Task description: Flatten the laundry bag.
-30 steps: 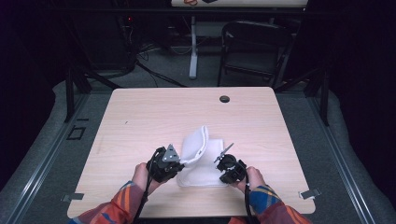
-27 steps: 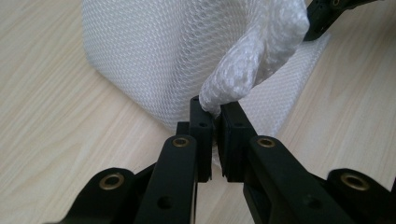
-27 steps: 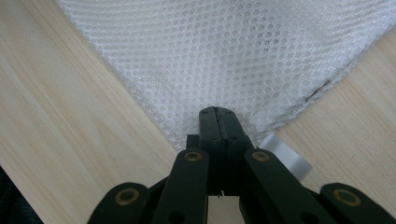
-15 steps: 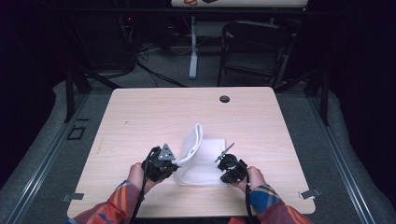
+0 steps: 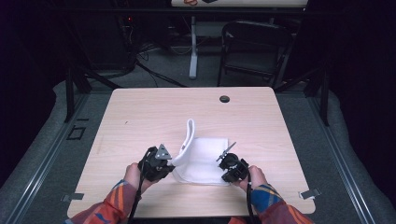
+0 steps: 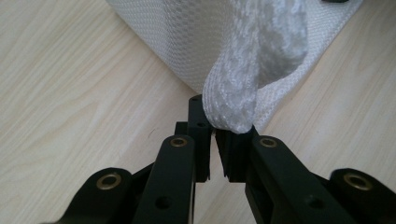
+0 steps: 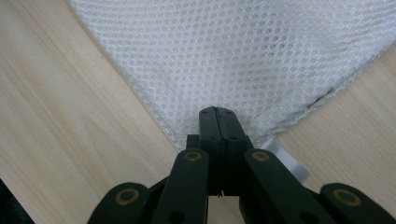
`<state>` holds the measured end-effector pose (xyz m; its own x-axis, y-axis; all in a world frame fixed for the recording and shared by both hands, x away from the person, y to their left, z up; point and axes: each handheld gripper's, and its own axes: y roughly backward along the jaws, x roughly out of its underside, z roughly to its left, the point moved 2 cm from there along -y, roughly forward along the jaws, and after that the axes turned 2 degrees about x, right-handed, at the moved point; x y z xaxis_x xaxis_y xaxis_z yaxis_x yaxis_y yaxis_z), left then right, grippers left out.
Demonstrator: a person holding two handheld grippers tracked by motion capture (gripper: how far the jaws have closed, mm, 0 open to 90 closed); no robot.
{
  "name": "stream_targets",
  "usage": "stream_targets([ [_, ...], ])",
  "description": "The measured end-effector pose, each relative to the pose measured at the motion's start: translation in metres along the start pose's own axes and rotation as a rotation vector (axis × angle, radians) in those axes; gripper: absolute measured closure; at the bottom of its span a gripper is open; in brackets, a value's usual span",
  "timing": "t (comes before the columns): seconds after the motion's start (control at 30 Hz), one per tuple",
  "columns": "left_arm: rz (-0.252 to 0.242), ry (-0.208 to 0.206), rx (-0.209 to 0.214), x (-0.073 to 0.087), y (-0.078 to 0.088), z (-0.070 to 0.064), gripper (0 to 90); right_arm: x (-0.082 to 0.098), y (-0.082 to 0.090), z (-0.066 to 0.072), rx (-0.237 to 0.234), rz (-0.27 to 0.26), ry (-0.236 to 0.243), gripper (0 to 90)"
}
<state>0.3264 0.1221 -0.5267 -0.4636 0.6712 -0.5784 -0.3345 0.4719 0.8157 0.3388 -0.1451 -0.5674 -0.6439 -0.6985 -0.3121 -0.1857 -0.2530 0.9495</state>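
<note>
Where a dark room with a chair point(image 5: 254, 49) and cables meets grey floor, one pale wood table point(image 5: 140, 121), one small black hole near its far edge. One white mesh cloth point(image 5: 205, 158) near the front edge, left flap lifted in a curl. Two grippers, two hands reaching in from below. Left gripper point(image 5: 169, 161) clenched on the lifted flap's corner. Right gripper point(image 5: 225, 159) clamped on the cloth's right near corner, low against the table.

The high view looks forward and down on the whole surface point(image 5: 140, 121) from the person's side. Each gripper view sits close above the wood, looking along its own fingers. All three share the cloth point(image 5: 205, 161), probably its near edge.
</note>
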Motion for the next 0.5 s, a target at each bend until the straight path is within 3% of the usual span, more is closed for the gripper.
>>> stream_targets([
  [0.5,0.031,0.031,0.026,0.0079,0.0026,0.0052,84.9,0.0028,0.0009,-0.0069,-0.005,-0.006,0.005,90.0],
])
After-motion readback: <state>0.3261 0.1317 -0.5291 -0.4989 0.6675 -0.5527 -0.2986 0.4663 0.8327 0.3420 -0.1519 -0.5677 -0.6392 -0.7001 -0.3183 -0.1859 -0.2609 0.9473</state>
